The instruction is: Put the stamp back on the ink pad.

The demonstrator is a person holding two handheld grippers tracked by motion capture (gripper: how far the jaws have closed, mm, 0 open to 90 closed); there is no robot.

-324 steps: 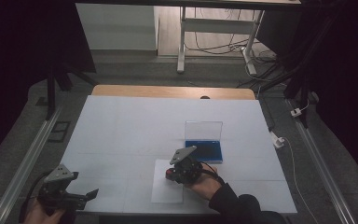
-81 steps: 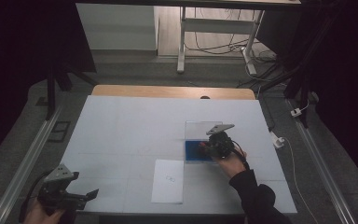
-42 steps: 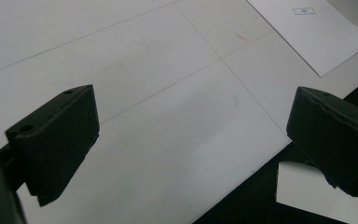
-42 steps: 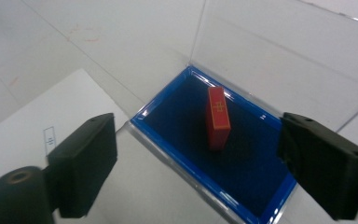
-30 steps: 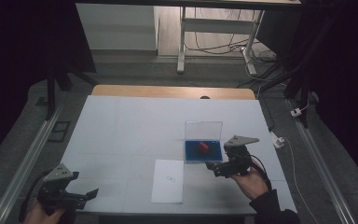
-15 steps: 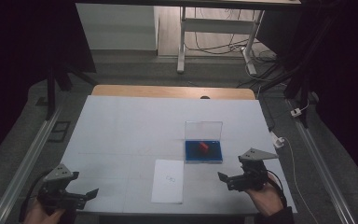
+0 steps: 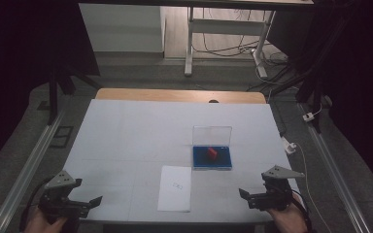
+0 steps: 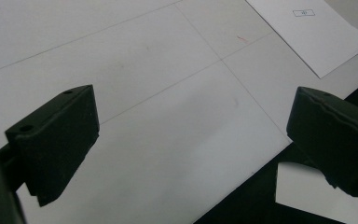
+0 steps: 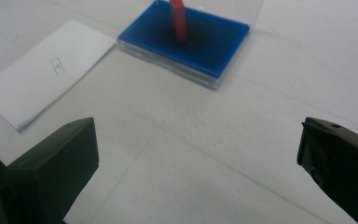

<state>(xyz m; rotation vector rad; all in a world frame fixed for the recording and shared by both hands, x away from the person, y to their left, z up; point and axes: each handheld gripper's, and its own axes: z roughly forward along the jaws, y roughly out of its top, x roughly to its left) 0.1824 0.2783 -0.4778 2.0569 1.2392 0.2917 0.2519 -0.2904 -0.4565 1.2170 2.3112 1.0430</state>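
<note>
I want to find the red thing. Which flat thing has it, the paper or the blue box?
The blue box: the red thing stands inside it, while the paper lies bare.

Nothing legible on the table.
The white sheet of paper (image 7: 175,188) carries one small boxed printed mark (image 9: 57,65), and it's too tiny and blurred to make out.

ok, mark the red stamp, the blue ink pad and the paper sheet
red stamp (image 7: 212,153): high view, on its body.
blue ink pad (image 9: 214,44): right gripper view, bare blue surface.
paper sheet (image 7: 175,194): high view, its lower half.
</note>
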